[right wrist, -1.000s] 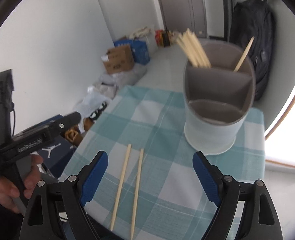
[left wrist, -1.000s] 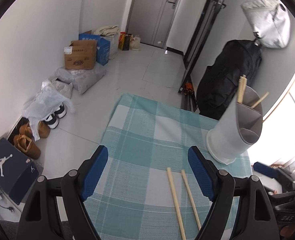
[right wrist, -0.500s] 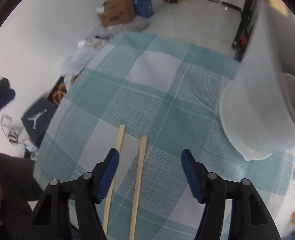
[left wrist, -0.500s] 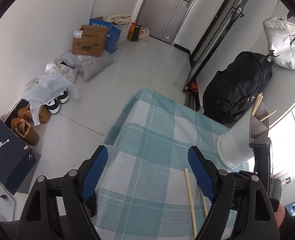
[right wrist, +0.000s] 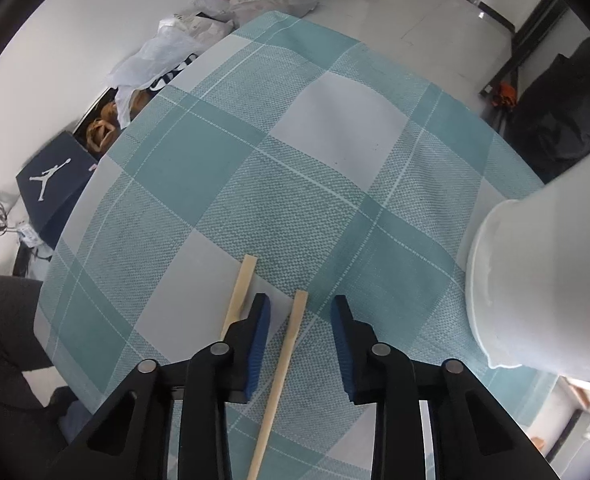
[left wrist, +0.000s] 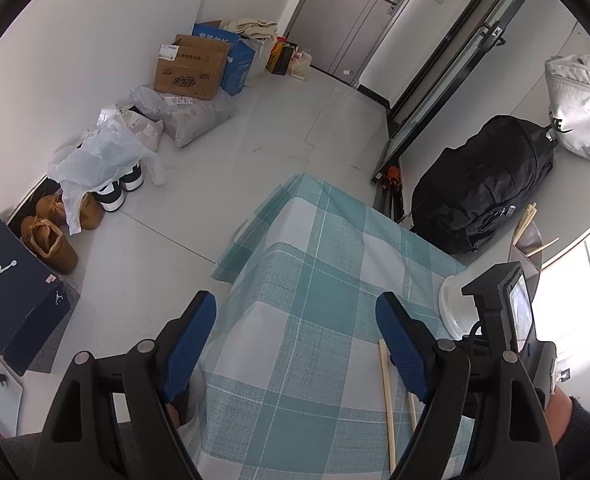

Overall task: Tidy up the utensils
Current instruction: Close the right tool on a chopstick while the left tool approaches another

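Two pale wooden chopsticks lie side by side on the teal checked tablecloth (right wrist: 295, 160). My right gripper (right wrist: 301, 312) points straight down over them, and its jaws are closing. The right chopstick (right wrist: 285, 364) runs between the blue pads with a gap on each side. The left chopstick (right wrist: 241, 288) lies just outside the left pad. The white utensil holder (right wrist: 535, 280) stands to the right; more chopsticks (left wrist: 525, 220) stick out of its top. My left gripper (left wrist: 295, 316) hangs open and holds nothing above the table's near left part. Both chopsticks (left wrist: 387, 396) lie by its right finger.
On the floor to the left sit a dark shoebox (left wrist: 11, 300), brown shoes (left wrist: 51, 240), plastic bags (left wrist: 103, 156) and cardboard boxes (left wrist: 191, 68). A black backpack (left wrist: 483, 196) and a white bag (left wrist: 579, 120) are beyond the table's far right. A sleeve (right wrist: 3, 340) shows at the left.
My right gripper has dropped toward the table and tipped downward, and its jaws have narrowed around the right chopstick. My left gripper has drifted left, so the holder sits further right in its view.
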The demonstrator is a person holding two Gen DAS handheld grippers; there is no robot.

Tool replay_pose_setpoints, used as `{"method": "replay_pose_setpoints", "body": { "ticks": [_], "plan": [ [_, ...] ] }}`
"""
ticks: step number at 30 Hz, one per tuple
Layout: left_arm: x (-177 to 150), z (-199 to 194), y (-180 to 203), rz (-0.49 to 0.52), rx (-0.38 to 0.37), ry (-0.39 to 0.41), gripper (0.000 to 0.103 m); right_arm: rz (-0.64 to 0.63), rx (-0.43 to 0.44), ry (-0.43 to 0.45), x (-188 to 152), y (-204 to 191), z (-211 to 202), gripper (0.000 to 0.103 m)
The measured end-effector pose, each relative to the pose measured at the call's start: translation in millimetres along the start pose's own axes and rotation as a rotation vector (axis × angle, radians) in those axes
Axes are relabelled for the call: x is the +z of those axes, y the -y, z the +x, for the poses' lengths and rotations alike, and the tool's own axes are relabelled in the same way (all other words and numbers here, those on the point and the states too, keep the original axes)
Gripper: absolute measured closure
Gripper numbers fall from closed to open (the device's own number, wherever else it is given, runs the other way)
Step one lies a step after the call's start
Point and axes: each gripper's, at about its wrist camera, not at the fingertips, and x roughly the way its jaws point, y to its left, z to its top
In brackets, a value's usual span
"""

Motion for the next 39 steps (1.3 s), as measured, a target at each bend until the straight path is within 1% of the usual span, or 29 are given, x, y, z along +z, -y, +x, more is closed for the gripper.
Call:
{"method": "replay_pose_setpoints", "body": {
  "ticks": [1, 3, 5, 8, 11, 14, 18, 20, 24, 28, 30, 32, 35, 39],
  "plan": [
    [0, 0, -1, -0.006, -0.002, -0.002, 0.024, -0.002, 0.004, 0.001, 0, 0, 0, 0.082],
    [-1, 0, -1, -0.01, -0.005, -0.003, 0.024, -0.002, 0.007, 0.011, 2, -2, 1, 0.095],
    [-2, 1, 0, -0.011, -0.005, -0.006, 0.024, 0.021, 0.024, 0.022, 3, 1, 1, 0.098],
    [-3, 3, 1, -0.005, 0.004, -0.012, 0.024, 0.048, 0.038, 0.046, 4, 5, -2, 0.098],
    [-4, 6, 3, 0.006, 0.016, -0.018, 0.024, 0.081, 0.062, 0.113, 3, 8, -15, 0.098],
    [-5, 10, 5, 0.014, 0.028, -0.028, 0.024, 0.115, 0.08, 0.2, 1, 13, -33, 0.098],
    [-9, 18, 12, 0.027, 0.03, -0.061, 0.024, 0.144, 0.103, 0.324, -8, 19, -61, 0.098],
    [-12, 21, 18, 0.048, 0.035, -0.077, 0.024, 0.169, 0.121, 0.395, -18, 25, -76, 0.098],
    [-17, 28, 32, 0.101, 0.046, -0.102, 0.024, 0.227, 0.152, 0.502, -35, 37, -97, 0.098],
    [-23, 39, 45, 0.143, 0.064, -0.153, 0.024, 0.302, 0.187, 0.601, -56, 53, -114, 0.098],
    [-27, 47, 52, 0.157, 0.066, -0.187, 0.024, 0.328, 0.194, 0.633, -64, 62, -120, 0.098],
    [-31, 52, 58, 0.178, 0.072, -0.208, 0.024, 0.366, 0.221, 0.668, -71, 70, -124, 0.098],
    [-36, 59, 68, 0.208, 0.096, -0.233, 0.024, 0.398, 0.218, 0.715, -78, 77, -129, 0.098],
    [-42, 70, 76, 0.214, 0.103, -0.27, 0.024, 0.423, 0.225, 0.76, -86, 79, -132, 0.098]
  ]
}}
